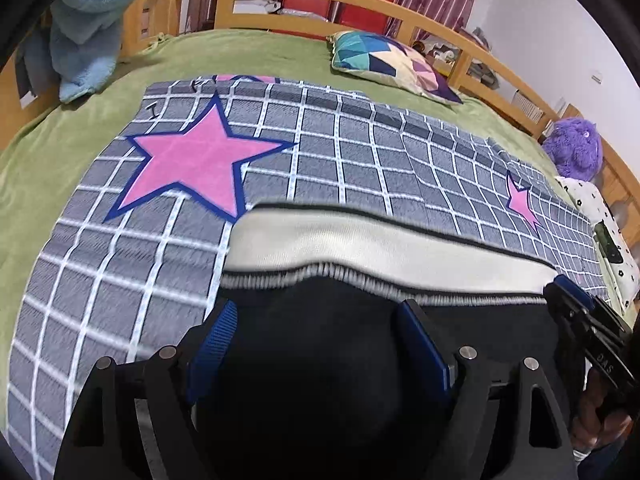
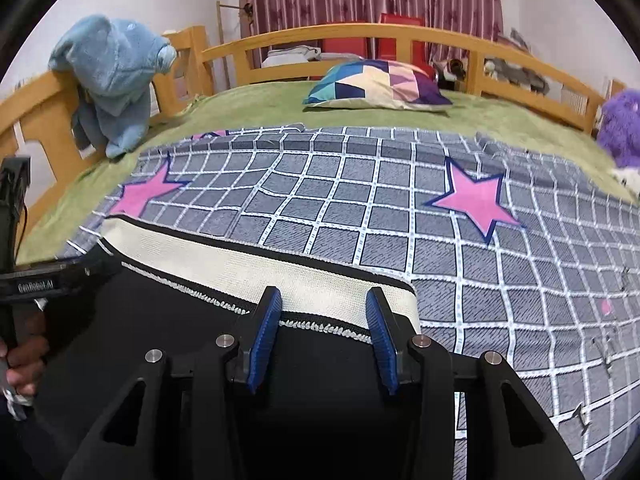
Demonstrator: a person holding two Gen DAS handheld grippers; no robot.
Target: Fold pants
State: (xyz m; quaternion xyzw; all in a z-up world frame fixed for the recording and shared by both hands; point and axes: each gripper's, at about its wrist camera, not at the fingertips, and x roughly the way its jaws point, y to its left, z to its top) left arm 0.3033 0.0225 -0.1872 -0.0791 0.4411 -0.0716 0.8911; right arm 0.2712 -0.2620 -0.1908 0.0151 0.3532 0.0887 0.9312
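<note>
Black pants (image 1: 320, 360) with a wide cream waistband (image 1: 380, 248) lie on a grey checked blanket with pink stars (image 1: 200, 160). My left gripper (image 1: 316, 312) is open, its blue pads spread over the black cloth just below the waistband's left part. My right gripper (image 2: 324, 304) is open, its blue pads over the waistband's (image 2: 240, 264) right end and the black cloth (image 2: 160, 320). Neither pinches cloth. The right gripper shows at the right edge of the left wrist view (image 1: 584, 320), the left gripper at the left edge of the right wrist view (image 2: 40, 280).
The blanket (image 2: 440, 240) lies on a green bedspread (image 2: 260, 104) in a wooden bed frame (image 2: 340, 36). A patchwork pillow (image 2: 376, 84) lies at the back. A blue plush (image 2: 112, 76) hangs on the left rail; a purple plush (image 1: 572, 148) sits at the right.
</note>
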